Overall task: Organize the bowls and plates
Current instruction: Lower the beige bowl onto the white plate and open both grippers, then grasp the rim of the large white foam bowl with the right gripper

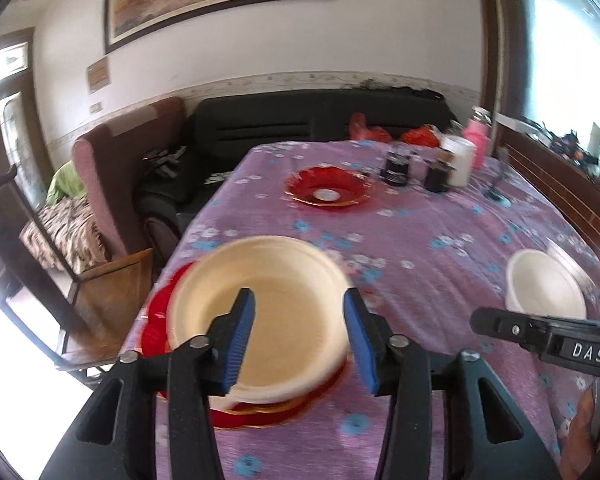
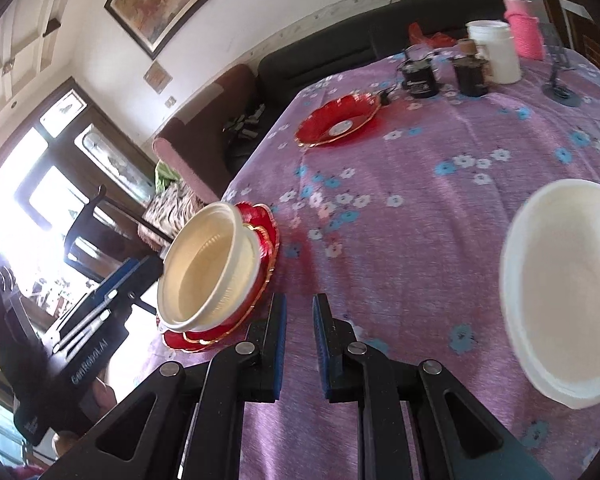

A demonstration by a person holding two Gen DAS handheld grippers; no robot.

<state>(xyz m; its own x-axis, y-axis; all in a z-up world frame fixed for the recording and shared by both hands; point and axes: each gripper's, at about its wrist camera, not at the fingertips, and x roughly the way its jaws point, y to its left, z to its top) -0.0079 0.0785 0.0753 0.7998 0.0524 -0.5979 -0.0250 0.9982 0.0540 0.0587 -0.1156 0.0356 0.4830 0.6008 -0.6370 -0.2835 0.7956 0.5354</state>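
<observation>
Left gripper [image 1: 299, 342] stands with its blue-padded jaws apart, hovering over the near-left stack; nothing is between the pads and no contact with the bowl rim is visible. Beneath it sits a cream bowl [image 1: 260, 312], nested in what looks like a second bowl of the same kind, on red plates [image 1: 156, 332] at the table's left edge. From the right wrist view the stack reads as two nested cream bowls [image 2: 210, 266] on scalloped, gold-rimmed red plates.

Moving right, a lone red plate [image 1: 327, 191] lies well apart towards the far side of the table, shallow, glossy, with a pale centre. Beyond it stand dark jars [image 1: 396, 166], a white container [image 1: 462, 160] and a pink bottle [image 1: 478, 138].

Right gripper [image 2: 300, 346] has its jaws nearly together and empty, over bare purple floral tablecloth [image 2: 420, 240]. A single white bowl [image 2: 564, 292] sits to its right, matte, thin-walled, likely disposable moulded pulp or foam.

Judgement: stacking is part done; the left bowl appears just set down. Remaining are the white bowl and the far red plate. The next move likely calls for the right jaws to widen and pinch the white bowl's rim. Such light ware may flex or slip; the cloth may drag.
</observation>
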